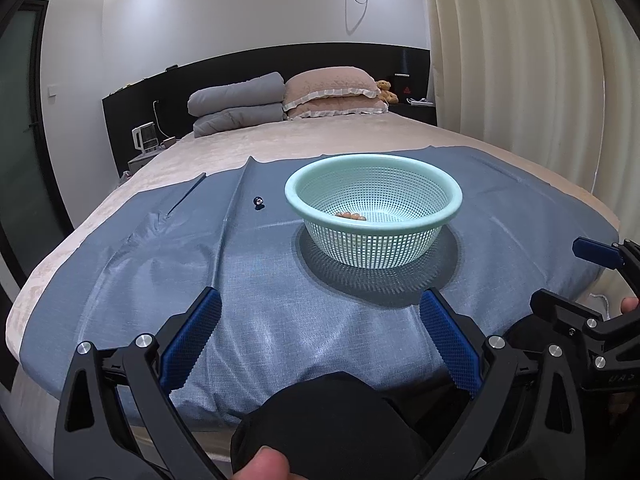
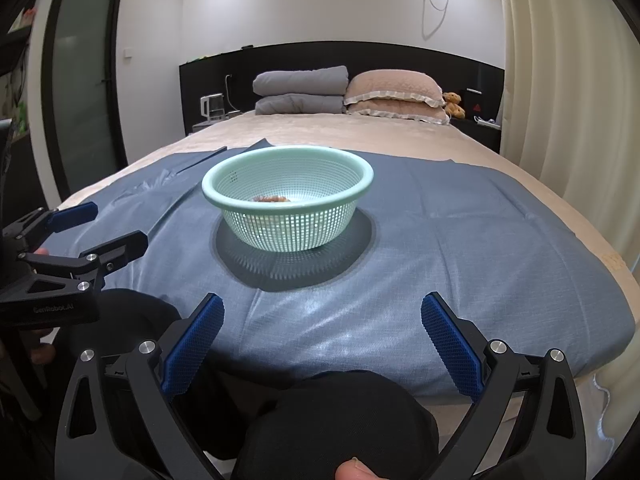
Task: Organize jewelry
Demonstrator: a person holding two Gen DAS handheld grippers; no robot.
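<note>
A pale green mesh basket (image 1: 454,197) (image 2: 224,196) stands on a blue cloth (image 1: 260,280) (image 2: 460,240) spread over the foot of a bed. A brownish beaded piece (image 1: 351,216) (image 2: 272,199) lies at the basket's bottom. A small dark ring (image 1: 258,201) with a silver centre rests on the cloth left of the basket; the right wrist view does not show it. My left gripper (image 1: 320,312) (image 2: 108,226) is open with nothing between its fingers, near the cloth's front edge. My right gripper (image 2: 322,314) (image 1: 596,280) is open and holds nothing, beside it to the right.
The cloth has raised creases (image 1: 236,200) at its left. Grey folded quilts (image 1: 240,106), pink pillows (image 1: 332,92) and a small teddy bear (image 1: 387,90) sit at the headboard. A kettle (image 1: 145,138) stands at the left bedside, curtains (image 1: 540,80) hang on the right. A dark-clothed knee (image 1: 332,420) is below.
</note>
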